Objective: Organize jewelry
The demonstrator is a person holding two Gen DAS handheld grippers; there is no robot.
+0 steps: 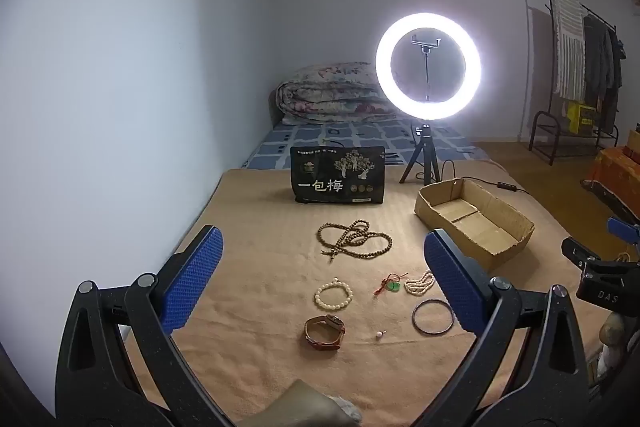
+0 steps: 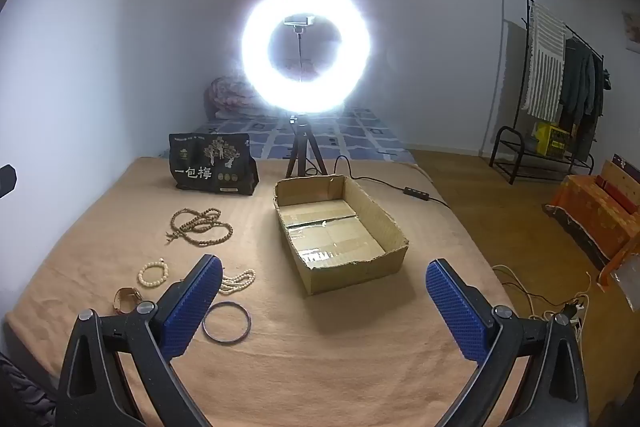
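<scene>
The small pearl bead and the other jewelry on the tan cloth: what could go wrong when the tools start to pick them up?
1. The tiny pearl bead lies loose beside the brown leather watch; wide pads may push it so that it rolls away.
2. The long brown wooden bead necklace lies in tangled loops and may snag or trail outside the open cardboard box.
3. The thin dark metal bangle lies flat, so it may slip.

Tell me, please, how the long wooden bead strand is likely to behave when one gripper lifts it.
The wooden bead strand lies in loose tangled loops, so it will probably hang limp and swing. Pinched at one spot, its round beads may slip between the pads. It looks light.
</scene>
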